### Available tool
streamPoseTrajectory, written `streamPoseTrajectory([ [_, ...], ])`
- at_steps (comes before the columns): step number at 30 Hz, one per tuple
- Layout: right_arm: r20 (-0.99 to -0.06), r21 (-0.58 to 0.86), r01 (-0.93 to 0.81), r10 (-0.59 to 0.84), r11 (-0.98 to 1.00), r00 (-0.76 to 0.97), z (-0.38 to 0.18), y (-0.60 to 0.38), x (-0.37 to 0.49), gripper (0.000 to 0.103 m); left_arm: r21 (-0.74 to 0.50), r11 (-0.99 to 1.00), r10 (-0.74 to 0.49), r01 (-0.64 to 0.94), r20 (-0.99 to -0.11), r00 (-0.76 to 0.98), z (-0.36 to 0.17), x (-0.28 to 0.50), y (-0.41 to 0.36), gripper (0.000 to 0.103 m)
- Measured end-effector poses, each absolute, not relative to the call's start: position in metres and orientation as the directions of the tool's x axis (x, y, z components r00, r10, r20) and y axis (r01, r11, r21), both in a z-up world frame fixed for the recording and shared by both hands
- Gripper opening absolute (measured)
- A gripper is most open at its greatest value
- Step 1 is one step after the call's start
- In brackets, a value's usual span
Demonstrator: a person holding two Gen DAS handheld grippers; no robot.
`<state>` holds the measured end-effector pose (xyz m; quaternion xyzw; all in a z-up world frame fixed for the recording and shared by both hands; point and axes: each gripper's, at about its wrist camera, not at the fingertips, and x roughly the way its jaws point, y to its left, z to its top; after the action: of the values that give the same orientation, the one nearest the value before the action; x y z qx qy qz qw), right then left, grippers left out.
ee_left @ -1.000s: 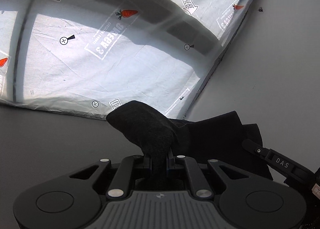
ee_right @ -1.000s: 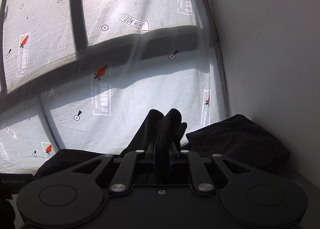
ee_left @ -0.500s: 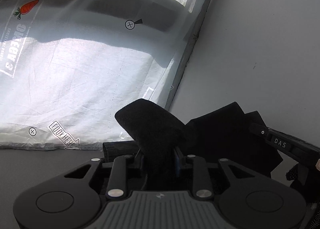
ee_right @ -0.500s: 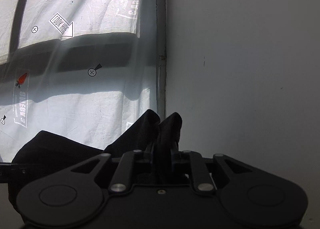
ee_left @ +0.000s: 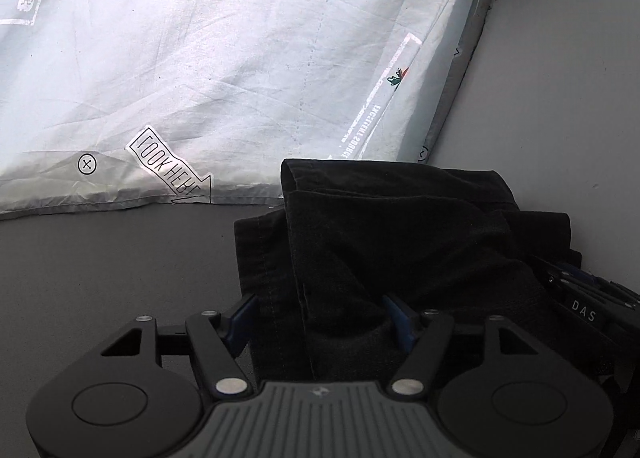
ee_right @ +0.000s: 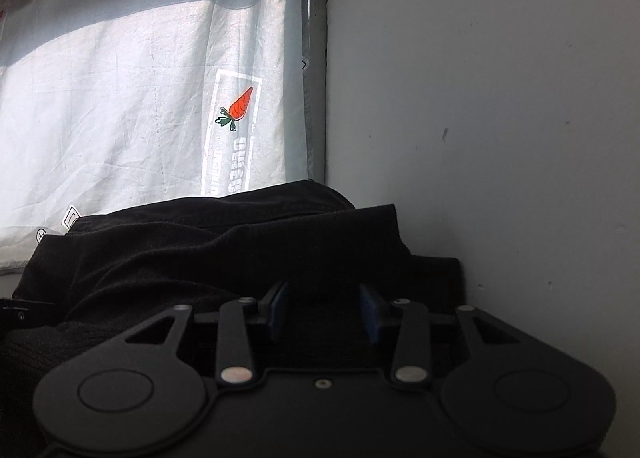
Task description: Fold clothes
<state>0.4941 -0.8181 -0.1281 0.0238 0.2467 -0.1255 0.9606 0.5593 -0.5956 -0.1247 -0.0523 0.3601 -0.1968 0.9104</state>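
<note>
"LOOK HERE" arrow on white sheet [ee_left: 240,70]; "DAS" on right gripper [ee_left: 584,316].

Left matte-black plastic two-finger gripper [ee_left: 322,322] had a grey ribbed centre plate with a small logo, silver pivot screws, round embossed discs on both lobes, triangular cut-outs and blue finger pads [ee_left: 240,318]. Right all-black plastic gripper [ee_right: 323,312] matched: silver screws, discs, blue pads [ee_right: 369,312]. White "DAS" lettering marked its side in the left view.

Both jaw pairs have opened since the earlier frames: the left hand-held gripper [ee_left: 322,322] and right hand-held gripper [ee_right: 324,310] have released the black garment [ee_left: 400,234], which now lies folded flat at the tabletop [ee_left: 100,270] corner.
</note>
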Motion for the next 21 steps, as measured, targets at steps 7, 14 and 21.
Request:
streamPoseTrajectory([
  [7, -0.495, -0.031, 0.284, -0.261, 0.958, 0.829, -0.102, -0.800, 0.472, 0.076, -0.176, 0.915, -0.400, 0.362, -0.501, 0.767, -0.077, 0.506, -0.558, 0.092],
  [14, -0.434, 0.009, 0.215, -0.190, 0.977, 0.881, -0.059, -0.735, 0.411, 0.101, -0.168, 0.938, -0.342, 0.302, -0.331, 0.879, -0.017, 0.410, -0.471, 0.103],
  [21, -0.354, 0.059, 0.117, -0.089, 0.991, 0.931, -0.018, -0.639, 0.345, 0.103, -0.156, 0.983, -0.126, 0.094, -0.208, 0.970, 0.018, 0.301, -0.374, 0.103],
])
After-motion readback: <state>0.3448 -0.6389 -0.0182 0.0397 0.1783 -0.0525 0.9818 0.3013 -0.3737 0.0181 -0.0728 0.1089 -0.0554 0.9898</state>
